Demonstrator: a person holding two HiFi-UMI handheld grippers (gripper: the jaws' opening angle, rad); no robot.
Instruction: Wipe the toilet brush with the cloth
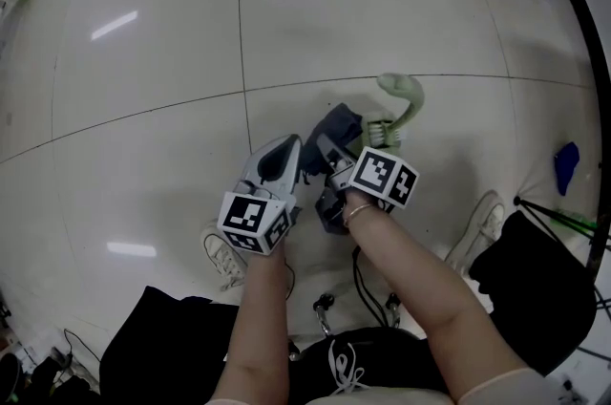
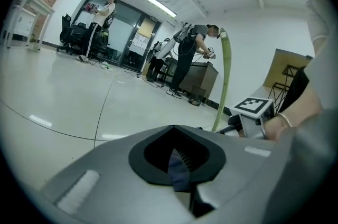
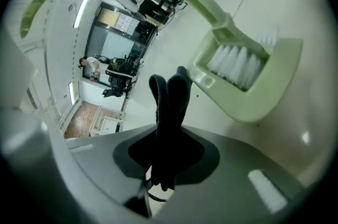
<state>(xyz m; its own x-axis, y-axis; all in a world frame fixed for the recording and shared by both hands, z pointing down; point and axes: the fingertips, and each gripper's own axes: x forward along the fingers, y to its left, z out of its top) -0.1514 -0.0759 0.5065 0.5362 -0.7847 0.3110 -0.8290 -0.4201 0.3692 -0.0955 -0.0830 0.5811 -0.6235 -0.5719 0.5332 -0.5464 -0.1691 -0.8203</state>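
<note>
A pale green toilet brush (image 1: 399, 103) with white bristles (image 3: 237, 66) sits just beyond my two grippers over the tiled floor; what holds it is hidden. In the left gripper view its thin handle (image 2: 224, 80) rises upright. A dark blue cloth (image 1: 339, 122) hangs between the grippers. My right gripper (image 1: 336, 147) is shut on a folded bunch of the cloth (image 3: 169, 101), which stands close beside the brush head without clearly touching it. My left gripper (image 1: 289, 151) is shut on a thin edge of the cloth (image 2: 179, 169).
White shoes (image 1: 221, 256) (image 1: 483, 222) stand on the floor by my legs. A black stand (image 1: 565, 223) and a blue object (image 1: 566, 162) are at the right. People (image 2: 187, 56) work by desks far across the room.
</note>
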